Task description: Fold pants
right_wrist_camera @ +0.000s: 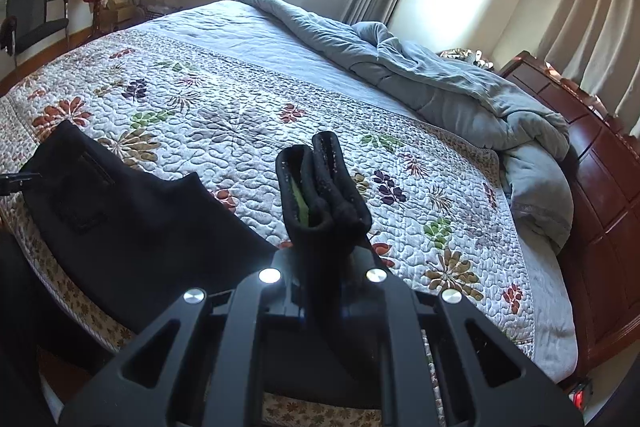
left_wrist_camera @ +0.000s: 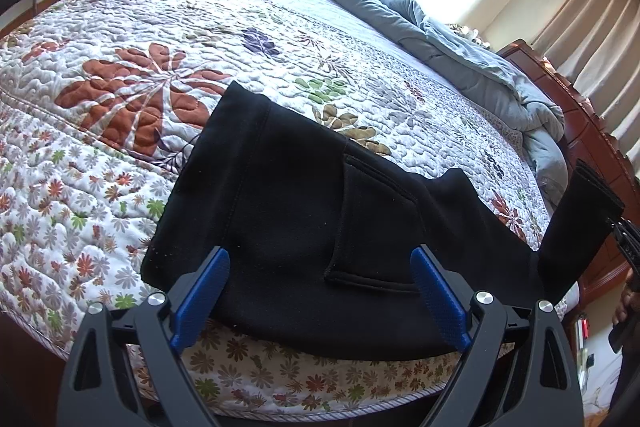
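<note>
The black pants (left_wrist_camera: pixel 288 211) lay along the near edge of the bed (left_wrist_camera: pixel 168 39), legs running lower right, cuffs pinched upright in the right gripper (right_wrist_camera: pixel 324 259); its pads were hidden. The left gripper (left_wrist_camera: pixel 320 291) gaped above the waist.

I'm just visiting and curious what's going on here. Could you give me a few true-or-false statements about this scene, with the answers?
1. The pants are black. True.
2. The left gripper is clamped on the pants. False: its jaws stand open over them.
3. The right gripper holds a pant leg end lifted. True.
4. The bed has a plain white sheet. False: a flowered quilt.
5. A grey duvet is bunched near the headboard. True.
</note>
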A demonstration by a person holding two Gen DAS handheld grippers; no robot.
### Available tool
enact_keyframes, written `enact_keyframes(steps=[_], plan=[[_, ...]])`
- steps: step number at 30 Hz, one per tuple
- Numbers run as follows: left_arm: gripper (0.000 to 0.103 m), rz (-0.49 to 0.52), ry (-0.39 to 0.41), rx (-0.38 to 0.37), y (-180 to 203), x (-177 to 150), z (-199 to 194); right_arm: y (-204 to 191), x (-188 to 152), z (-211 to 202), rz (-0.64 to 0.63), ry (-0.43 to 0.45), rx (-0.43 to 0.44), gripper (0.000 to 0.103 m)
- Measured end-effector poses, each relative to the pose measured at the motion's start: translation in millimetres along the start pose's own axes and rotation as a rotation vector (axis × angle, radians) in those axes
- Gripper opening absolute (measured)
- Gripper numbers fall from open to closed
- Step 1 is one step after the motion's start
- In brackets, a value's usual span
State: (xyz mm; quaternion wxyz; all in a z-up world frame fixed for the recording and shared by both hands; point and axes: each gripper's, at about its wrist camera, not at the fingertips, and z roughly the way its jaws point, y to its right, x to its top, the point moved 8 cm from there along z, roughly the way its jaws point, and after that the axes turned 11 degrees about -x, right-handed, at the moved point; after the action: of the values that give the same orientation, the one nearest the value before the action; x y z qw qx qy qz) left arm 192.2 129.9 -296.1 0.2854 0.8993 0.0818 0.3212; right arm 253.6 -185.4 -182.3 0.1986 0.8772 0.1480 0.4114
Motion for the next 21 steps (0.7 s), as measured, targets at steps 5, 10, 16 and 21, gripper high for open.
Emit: enact_keyframes(steps=[5,10,16,21], plan=[[0.092,-0.002,0.001,-0.004,-2.1,0.0,-0.3,-16.2,-1.7,6.1,-0.044,-0.002,0.0,0.01],[0.092,-0.003,0.002,-0.007,-4.1,-0.5,-1.3,-35.3,-4.1,10.9,-0.125,0.007,-0.027,0.01],[0.092,-0.004,0.005,-0.013,-2.9,-0.3,-1.8,-65.3,-14.9,17.4,-0.271,0.024,-0.076,0.01],[0.092,-0.007,0.007,-0.024,-3.6,-1.0,-2.7,-102.4,-32.9,27.4,-0.443,0.046,-0.132,0.01]])
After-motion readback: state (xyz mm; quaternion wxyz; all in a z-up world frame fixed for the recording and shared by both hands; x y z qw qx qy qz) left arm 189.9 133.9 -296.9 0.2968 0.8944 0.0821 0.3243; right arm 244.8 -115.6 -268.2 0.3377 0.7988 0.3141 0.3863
